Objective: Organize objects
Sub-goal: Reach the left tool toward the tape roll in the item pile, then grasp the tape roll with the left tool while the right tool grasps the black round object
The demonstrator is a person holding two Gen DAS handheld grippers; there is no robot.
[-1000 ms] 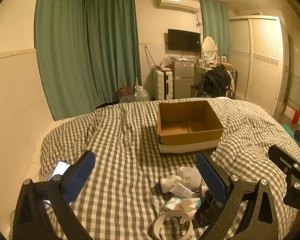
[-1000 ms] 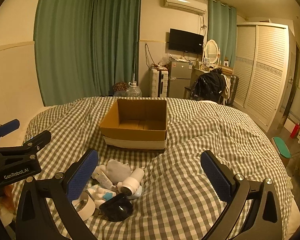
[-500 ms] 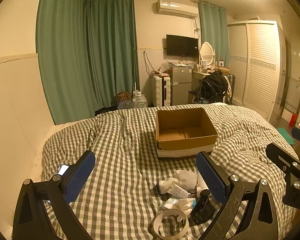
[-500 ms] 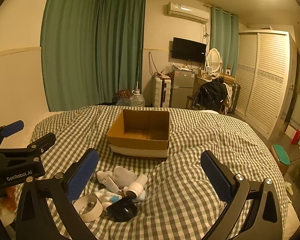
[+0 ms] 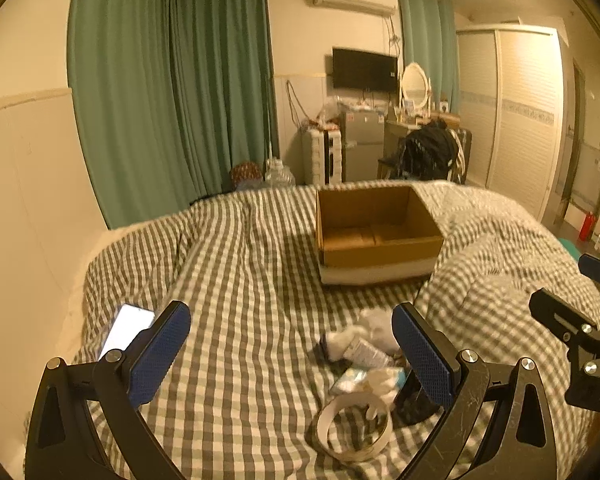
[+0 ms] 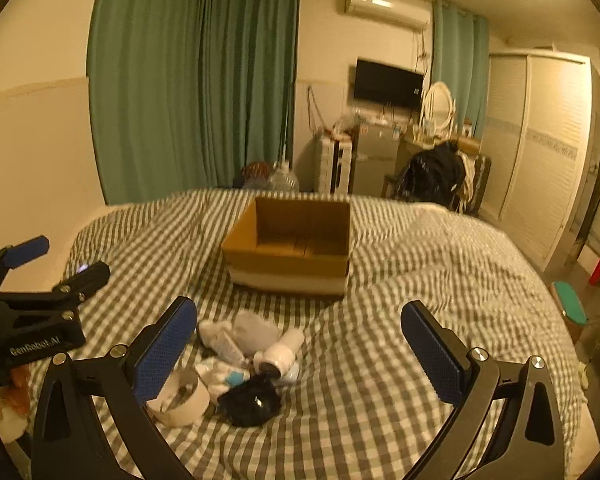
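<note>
While both grippers are hovering low over the near end of the bed, the left gripper (image 5: 291, 354) is standing with its blue-padded jaws spread wide and nothing between them; the right gripper (image 6: 299, 345) is likewise standing released, jaws far apart, gripping nothing. Item one: a cardboard box (image 6: 290, 254), open-topped, its visible floor showing bare, is sitting on the checked quilt (image 6: 420, 264) toward the middle of the bed, well apart from both grippers. Item two: a small heap of loose objects is lying on the quilt between the box and the grippers, comprising a roll of white tape (image 5: 354, 426) resting nearest the cameras; a crumpled black item (image 6: 250, 400) lying just beside the roll; a white cylindrical bottle (image 6: 280, 352) lying on its side; a squeeze tube (image 5: 366, 352) lying among pale soft pieces (image 6: 256, 326), the kind of which I cannot tell. Item three: a phone (image 5: 126, 330) with a lit screen is lying on the quilt at the left edge, well apart from the heap. Background: green curtains (image 5: 168, 92), a wall television (image 5: 364, 70) and a louvred wardrobe (image 5: 516, 120) are standing beyond the bed.
</note>
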